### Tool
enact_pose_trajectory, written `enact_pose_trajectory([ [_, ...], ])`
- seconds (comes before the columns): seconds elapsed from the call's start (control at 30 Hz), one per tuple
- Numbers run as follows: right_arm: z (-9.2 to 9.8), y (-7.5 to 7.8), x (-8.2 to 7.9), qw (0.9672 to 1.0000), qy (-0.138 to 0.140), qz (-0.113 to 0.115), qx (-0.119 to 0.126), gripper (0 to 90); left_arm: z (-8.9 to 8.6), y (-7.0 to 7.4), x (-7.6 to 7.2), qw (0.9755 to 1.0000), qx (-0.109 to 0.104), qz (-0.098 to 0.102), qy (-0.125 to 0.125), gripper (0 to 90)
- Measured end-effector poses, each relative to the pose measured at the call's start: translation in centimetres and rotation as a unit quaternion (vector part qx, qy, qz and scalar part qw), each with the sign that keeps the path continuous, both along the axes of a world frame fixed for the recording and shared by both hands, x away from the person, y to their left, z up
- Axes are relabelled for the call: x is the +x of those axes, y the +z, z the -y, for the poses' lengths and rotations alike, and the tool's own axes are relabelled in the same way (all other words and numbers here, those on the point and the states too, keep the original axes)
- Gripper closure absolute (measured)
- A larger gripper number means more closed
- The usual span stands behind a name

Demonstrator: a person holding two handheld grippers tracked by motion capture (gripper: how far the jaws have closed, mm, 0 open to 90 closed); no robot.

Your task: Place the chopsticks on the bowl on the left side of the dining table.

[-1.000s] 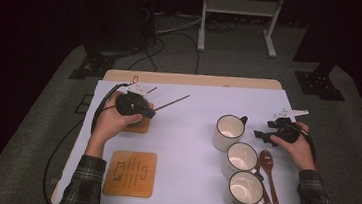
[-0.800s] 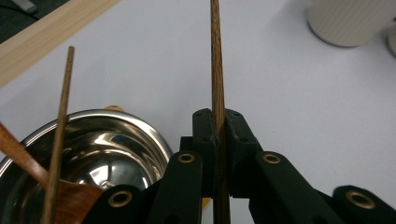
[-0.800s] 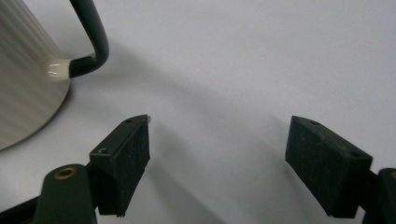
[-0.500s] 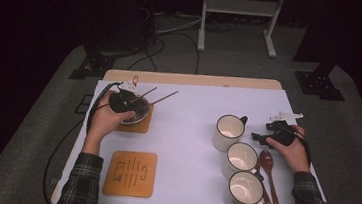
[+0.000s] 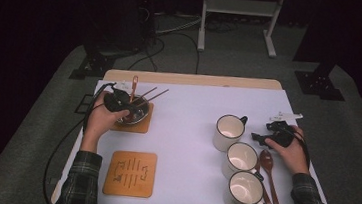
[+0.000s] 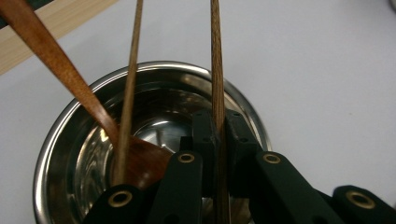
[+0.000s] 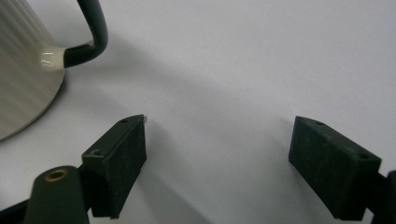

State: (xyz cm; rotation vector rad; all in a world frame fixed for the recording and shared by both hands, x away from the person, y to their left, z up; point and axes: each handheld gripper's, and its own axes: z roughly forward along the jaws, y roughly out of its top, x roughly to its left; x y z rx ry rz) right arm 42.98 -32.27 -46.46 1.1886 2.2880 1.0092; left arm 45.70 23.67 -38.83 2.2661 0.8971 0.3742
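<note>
- Over the table, high view: left gripper (image 5: 118, 107) sits at the steel bowl (image 5: 135, 112) on the far coaster (image 5: 141, 124), closed on one chopstick (image 5: 155, 97) that slants up over the bowl's rim. A second chopstick (image 5: 142, 94) and a wooden spoon (image 5: 134, 85) lean in the same bowl.
- Same view: right gripper (image 5: 266, 137) rests on the white table (image 5: 186, 132), just beside the far cup (image 5: 229, 132), holding nothing.
- Count: three cups, two coasters, two chopsticks, two wooden spoons, one bowl. The other spoon (image 5: 269, 171) lies beside the cups; the near coaster (image 5: 130, 173) is bare.
- Left gripper view: jaws nearly together, pinching the chopstick (image 6: 215, 84) above the bowl (image 6: 243, 107). The loose chopstick (image 6: 130, 84) and spoon (image 6: 60, 65) rest inside.
- Right gripper view: jaws wide apart over bare table (image 7: 243, 60), nothing between them; a cup (image 7: 23, 70) stands to one side.
</note>
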Motion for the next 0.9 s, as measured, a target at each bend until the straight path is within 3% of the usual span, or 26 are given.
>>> enact_pose_trajectory([
  [0.33, 0.0, 0.0, 0.0, 1.0000, 0.000, 0.002, -0.001, 17.4, -0.4, -1.3, 1.1, 1.0000, 0.008, -0.003, 0.005, 84.3],
  [0.9, 0.0, 0.0, 0.0, 1.0000, -0.001, 0.000, 0.001, 17.4, -1.2, -1.9, 1.1, 0.9997, 0.014, -0.014, 0.017, 84.2],
])
